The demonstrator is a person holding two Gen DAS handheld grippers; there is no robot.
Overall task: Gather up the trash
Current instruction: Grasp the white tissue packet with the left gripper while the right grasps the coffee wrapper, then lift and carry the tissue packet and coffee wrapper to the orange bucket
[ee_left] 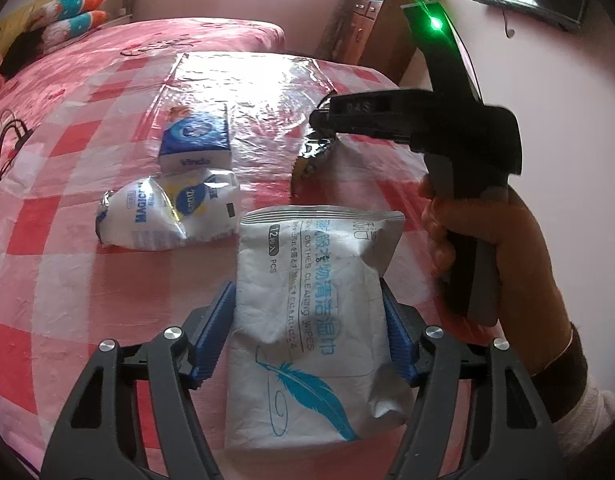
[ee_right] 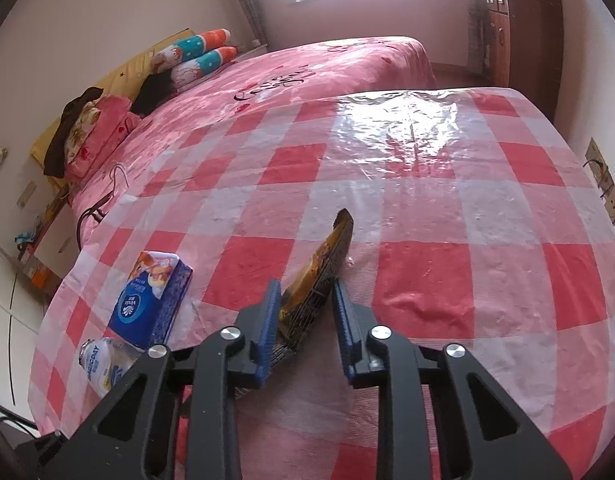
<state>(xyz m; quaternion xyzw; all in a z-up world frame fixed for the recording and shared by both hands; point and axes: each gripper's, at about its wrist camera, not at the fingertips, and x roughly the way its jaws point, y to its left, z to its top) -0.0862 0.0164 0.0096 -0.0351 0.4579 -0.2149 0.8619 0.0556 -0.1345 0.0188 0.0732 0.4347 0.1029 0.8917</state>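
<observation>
A white wipes pack (ee_left: 307, 320) with a blue feather print lies flat on the red-and-white checked tablecloth (ee_left: 67, 280). My left gripper (ee_left: 307, 282) straddles it, and its blue pads (ee_left: 213, 332) lie against the pack's two long edges. A dark and yellow snack wrapper (ee_right: 327, 256) stands tilted on edge between the pads of my right gripper (ee_right: 306, 284), which is shut on its lower part. In the left wrist view the same wrapper (ee_left: 311, 160) shows under the right gripper's black body, held by a hand (ee_left: 467, 240).
A blue tissue pack (ee_left: 195, 136) (ee_right: 147, 300) and a crumpled white bag (ee_left: 167, 208) (ee_right: 103, 360) lie left of the wrapper. A pink bed (ee_right: 307, 72) runs behind the table, with a wooden cabinet (ee_right: 519, 20) at the far right.
</observation>
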